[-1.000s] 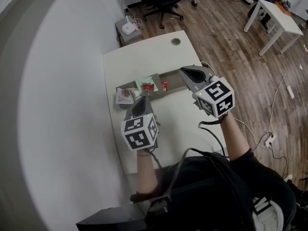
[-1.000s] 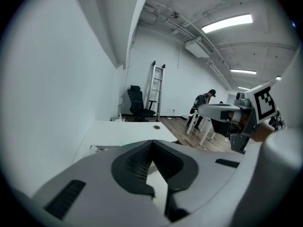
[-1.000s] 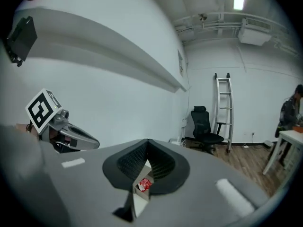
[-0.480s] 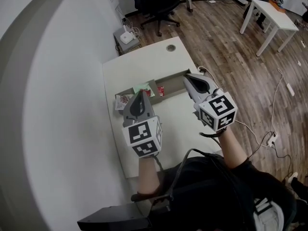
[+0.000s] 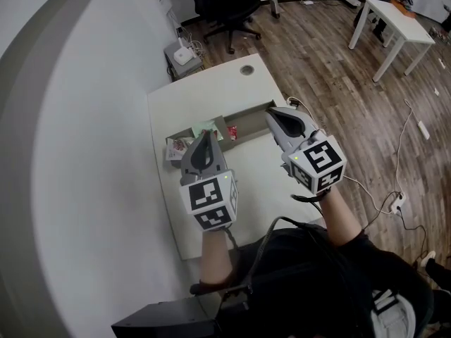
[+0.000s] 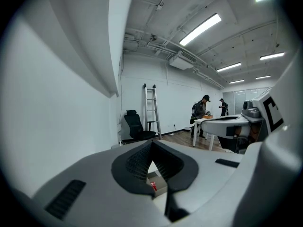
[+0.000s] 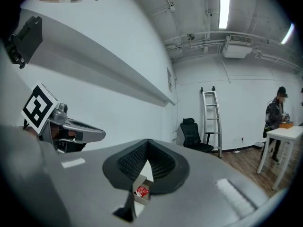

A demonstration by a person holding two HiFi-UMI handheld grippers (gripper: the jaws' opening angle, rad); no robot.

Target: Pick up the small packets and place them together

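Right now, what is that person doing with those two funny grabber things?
A person holds a two-jaw gripper in each hand, up above a white table. The left gripper and the right gripper both have their jaws together and hold nothing. The small packets lie below in a long cardboard box on the table, and neither gripper touches them. No packet is being carried at this moment.

L tool point(image 5: 206, 135) & R tool point(image 5: 273, 112) shut, seemingly empty.
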